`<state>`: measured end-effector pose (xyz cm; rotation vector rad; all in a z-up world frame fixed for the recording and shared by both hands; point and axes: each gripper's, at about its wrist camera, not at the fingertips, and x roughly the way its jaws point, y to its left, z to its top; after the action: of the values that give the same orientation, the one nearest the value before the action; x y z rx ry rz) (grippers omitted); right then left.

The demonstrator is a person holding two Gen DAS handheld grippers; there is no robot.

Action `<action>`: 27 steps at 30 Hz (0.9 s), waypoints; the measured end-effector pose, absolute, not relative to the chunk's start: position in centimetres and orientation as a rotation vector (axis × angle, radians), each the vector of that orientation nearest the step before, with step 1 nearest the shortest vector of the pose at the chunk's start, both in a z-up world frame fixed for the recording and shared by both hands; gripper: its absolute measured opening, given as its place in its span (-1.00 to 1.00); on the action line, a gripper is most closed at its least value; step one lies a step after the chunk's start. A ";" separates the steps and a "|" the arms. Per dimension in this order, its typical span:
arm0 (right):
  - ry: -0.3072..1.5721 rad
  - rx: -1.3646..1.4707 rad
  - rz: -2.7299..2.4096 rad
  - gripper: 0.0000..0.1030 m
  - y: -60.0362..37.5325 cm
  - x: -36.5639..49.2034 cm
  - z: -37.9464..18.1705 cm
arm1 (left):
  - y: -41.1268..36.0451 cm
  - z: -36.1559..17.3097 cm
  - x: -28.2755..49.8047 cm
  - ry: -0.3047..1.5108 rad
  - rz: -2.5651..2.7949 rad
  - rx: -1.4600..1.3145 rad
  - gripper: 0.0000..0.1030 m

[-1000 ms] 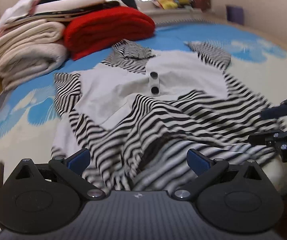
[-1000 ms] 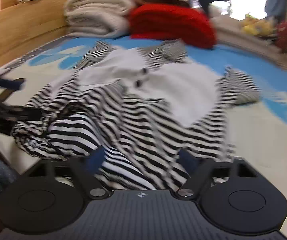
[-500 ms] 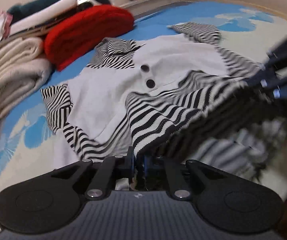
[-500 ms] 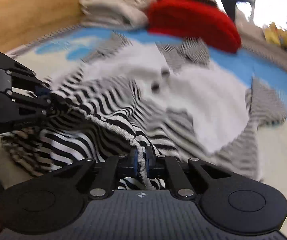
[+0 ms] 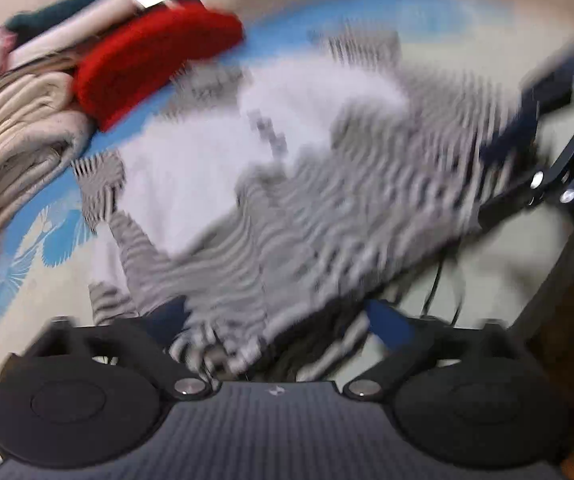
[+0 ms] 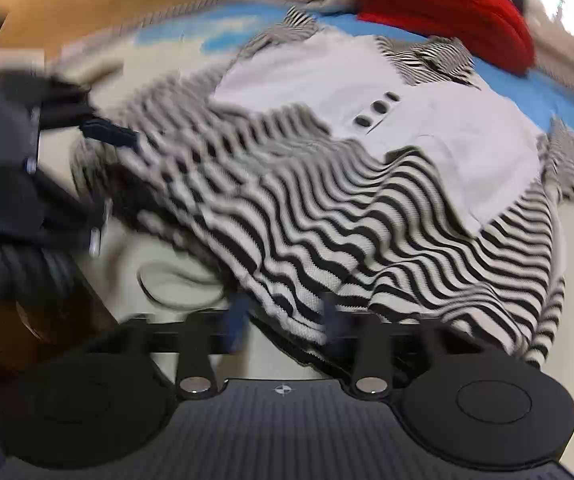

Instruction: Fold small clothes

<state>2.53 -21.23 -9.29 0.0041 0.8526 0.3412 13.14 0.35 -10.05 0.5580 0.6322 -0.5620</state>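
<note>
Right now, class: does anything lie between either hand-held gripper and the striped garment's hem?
Nothing visible does. The striped garment's hem lies directly between the open jaws of the left hand-held gripper and the right hand-held gripper.

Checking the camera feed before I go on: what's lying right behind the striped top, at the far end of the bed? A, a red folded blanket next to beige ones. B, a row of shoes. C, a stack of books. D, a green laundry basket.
A: a red folded blanket sits just past the striped top, with beige folded blankets stacked beside it.
</note>
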 end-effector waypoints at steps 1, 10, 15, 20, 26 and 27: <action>0.823 0.051 0.318 0.31 -22.5 2.4 -8.4 | 1.1 -8.8 13.4 0.615 -0.568 0.500 0.99; 0.966 0.367 -0.209 0.27 -33.1 3.9 -11.2 | 4.8 -11.6 24.0 0.893 -0.088 0.322 0.99; 1.010 0.268 -0.173 -0.77 -31.8 2.9 -11.2 | 5.6 -13.5 23.5 1.010 -0.112 0.322 -0.13; 1.064 0.279 -0.121 -0.82 -33.2 1.9 -11.2 | 5.6 -13.3 20.9 0.993 -0.116 0.353 0.00; 0.999 0.263 -0.158 0.22 -33.4 3.2 -7.7 | 6.3 -8.3 22.0 0.818 -0.061 0.314 0.90; 0.955 0.284 -0.177 0.26 -33.9 3.8 -6.8 | 6.2 -6.8 23.0 0.772 -0.058 0.308 0.97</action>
<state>3.81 -33.92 -6.84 0.2838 0.9553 -0.1767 23.02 6.19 -6.79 0.3076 0.7716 -0.0577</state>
